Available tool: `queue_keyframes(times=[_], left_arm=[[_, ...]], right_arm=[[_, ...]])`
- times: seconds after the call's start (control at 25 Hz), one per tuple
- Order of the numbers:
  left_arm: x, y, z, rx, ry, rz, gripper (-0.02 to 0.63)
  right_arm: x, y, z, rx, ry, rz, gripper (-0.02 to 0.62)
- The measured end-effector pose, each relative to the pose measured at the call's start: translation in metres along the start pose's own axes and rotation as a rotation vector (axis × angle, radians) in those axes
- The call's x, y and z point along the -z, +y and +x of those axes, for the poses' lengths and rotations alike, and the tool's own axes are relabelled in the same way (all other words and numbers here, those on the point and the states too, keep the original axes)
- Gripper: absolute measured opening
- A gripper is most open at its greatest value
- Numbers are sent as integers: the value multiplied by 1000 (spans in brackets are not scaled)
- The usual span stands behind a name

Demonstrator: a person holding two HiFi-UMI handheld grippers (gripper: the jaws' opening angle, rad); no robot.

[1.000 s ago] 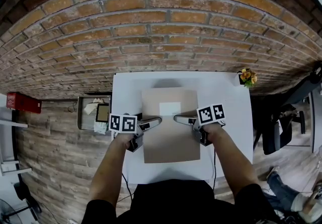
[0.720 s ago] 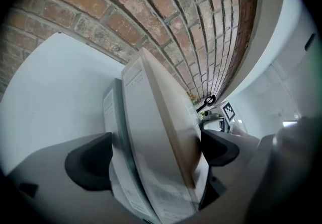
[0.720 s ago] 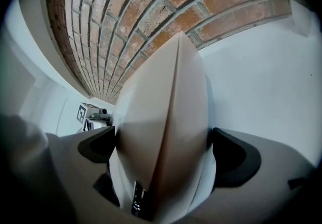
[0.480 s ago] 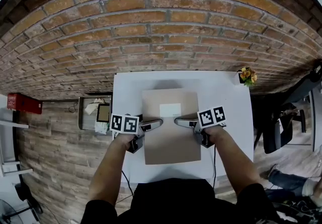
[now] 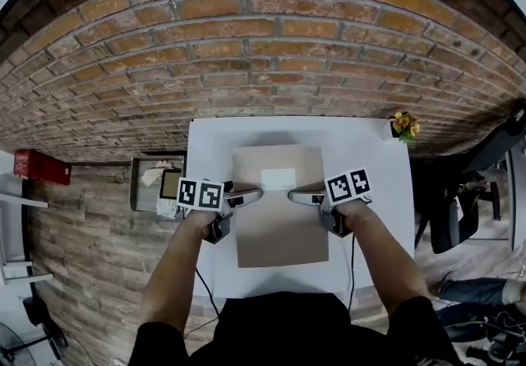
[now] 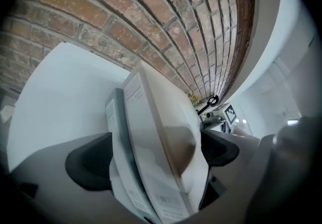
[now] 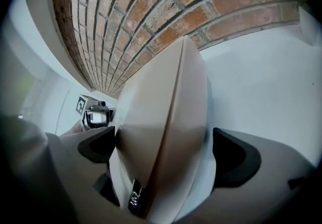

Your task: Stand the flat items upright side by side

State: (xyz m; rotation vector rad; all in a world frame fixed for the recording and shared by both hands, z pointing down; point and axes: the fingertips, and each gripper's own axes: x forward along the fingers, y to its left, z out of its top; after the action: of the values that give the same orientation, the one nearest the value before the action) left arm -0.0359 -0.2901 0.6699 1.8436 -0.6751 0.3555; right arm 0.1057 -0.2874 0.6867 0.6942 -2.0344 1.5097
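little has shifted: our left gripper (image 5: 245,195) sits slightly higher on the one stack of flat items (image 5: 279,229), face up mid-bench (image 5: 380,192). both grippers' jaws pinch its opposite edges, right gripper (image 5: 301,194) facing left. bare bench rings it. head view shows one brown face; left gripper view shows layered edges.

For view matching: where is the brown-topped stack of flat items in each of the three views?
Head view: flat stack mid-table, between left gripper and right gripper.
Left gripper view: flat stack central, edge-on, clamped between the jaws.
Right gripper view: flat stack central, clamped between the jaws.
Shared landmark: brick wall.
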Motion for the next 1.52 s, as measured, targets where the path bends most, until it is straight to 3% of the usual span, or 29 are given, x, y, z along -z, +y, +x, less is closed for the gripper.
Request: queue_keyframes(times=[0.24, 0.48, 1.52], left_arm=[[-1, 13, 6, -6, 18, -50, 538], [8, 12, 15, 79, -2, -163, 541], [23, 1, 3, 0, -30, -109, 545]], right_arm=[[0, -2, 9, -41, 42, 54, 586], [1, -4, 12, -62, 109, 34, 588], [9, 15, 9, 1, 55, -95, 586]])
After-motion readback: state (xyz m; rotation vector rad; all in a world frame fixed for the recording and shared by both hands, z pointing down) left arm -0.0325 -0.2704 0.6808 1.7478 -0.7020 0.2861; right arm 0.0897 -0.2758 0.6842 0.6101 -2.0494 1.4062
